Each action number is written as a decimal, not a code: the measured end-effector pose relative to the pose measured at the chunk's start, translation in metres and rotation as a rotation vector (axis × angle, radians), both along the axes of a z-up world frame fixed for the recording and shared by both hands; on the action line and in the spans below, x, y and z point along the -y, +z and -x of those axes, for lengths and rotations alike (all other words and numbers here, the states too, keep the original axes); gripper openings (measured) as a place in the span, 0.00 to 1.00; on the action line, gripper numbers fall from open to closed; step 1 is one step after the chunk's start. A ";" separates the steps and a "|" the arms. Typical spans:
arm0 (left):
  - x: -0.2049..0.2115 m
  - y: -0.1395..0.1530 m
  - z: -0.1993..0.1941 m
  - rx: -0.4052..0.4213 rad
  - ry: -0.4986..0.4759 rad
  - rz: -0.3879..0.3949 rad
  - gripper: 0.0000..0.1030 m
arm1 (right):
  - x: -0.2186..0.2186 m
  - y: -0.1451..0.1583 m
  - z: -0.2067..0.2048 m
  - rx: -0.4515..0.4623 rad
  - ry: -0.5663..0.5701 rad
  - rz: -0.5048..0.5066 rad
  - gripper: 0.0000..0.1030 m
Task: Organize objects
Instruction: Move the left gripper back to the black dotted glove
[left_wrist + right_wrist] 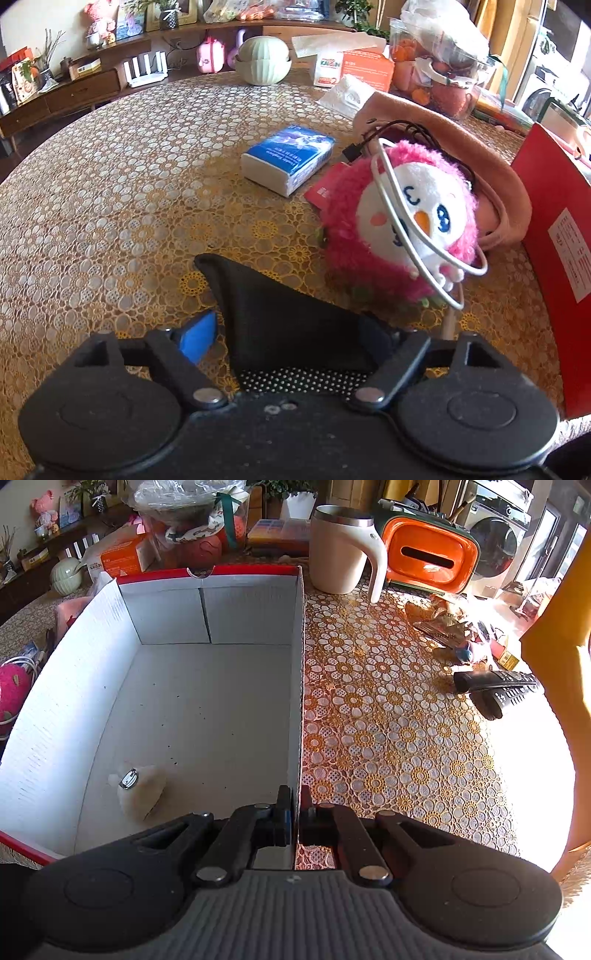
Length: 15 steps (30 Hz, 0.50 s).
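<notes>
In the left wrist view my left gripper (295,328) holds a black fabric piece (280,314) that lies on the lace tablecloth; the blue pad (195,339) sits at its left edge. Ahead to the right stands a pink and white plush toy (402,225) with a white cable (391,206) looped over it. Behind the toy lie a peach fabric piece (461,147) and a black cable (391,133). A blue tissue pack (288,158) lies further back. My right gripper (295,797) is shut on the right wall of the red and white box (299,664). A small white fluffy item (138,792) lies inside it.
The box's red outer side (554,221) stands just right of the plush toy. Right of the box are a beige mug (336,550), an orange tissue holder (428,554), snack packets (443,624) and two black remotes (498,686). A pale green jar (262,59) and an orange carton (362,66) stand at the far edge.
</notes>
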<state>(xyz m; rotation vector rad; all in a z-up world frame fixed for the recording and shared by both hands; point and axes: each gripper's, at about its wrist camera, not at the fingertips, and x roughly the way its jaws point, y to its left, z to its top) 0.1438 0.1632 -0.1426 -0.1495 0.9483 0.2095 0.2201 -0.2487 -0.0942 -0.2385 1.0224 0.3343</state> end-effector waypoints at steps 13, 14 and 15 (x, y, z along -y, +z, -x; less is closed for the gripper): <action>0.018 0.011 0.005 -0.008 -0.075 -0.055 0.11 | 0.000 0.000 0.000 0.000 -0.001 0.000 0.03; 0.019 0.013 0.006 -0.016 -0.080 -0.055 0.10 | 0.000 0.000 0.000 0.000 -0.001 0.000 0.03; 0.020 0.015 0.008 -0.021 -0.087 -0.053 0.10 | 0.000 0.000 0.000 0.000 0.000 0.001 0.03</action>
